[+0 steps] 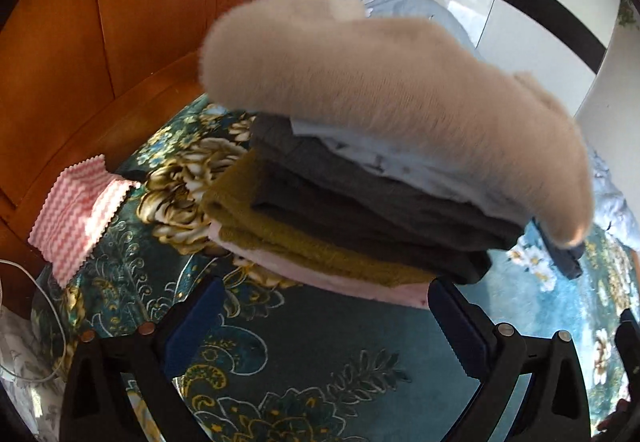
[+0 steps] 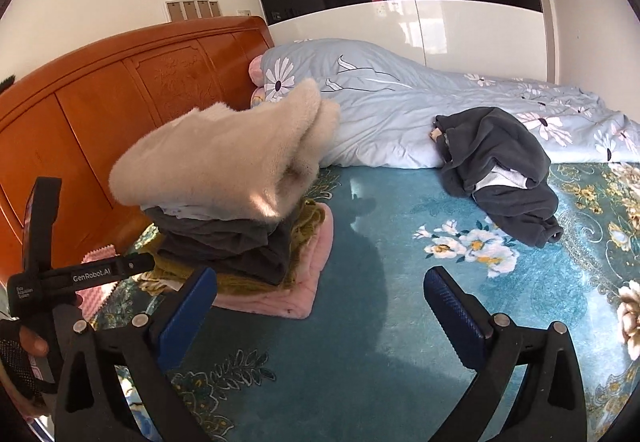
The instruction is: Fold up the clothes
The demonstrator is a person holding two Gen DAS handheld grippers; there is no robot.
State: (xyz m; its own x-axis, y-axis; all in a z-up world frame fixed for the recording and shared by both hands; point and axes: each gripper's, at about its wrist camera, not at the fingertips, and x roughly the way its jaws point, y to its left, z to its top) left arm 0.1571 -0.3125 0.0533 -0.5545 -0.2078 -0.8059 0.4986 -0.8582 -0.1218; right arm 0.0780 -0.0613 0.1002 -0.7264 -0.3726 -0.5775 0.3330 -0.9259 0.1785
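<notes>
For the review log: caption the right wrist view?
Open right gripper faces folded stack; dark garment lies unfolded on bed.

Left hand-held gripper open, empty, near clothes stack; blurred beige fleece apparently on top.

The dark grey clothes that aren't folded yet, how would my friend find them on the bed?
Start at the wooden headboard and cross the teal bedspread to the pale blue quilt. The dark grey garment lies crumpled against its edge. Unlike the folded pile by the headboard, it lies alone, unfolded.
</notes>
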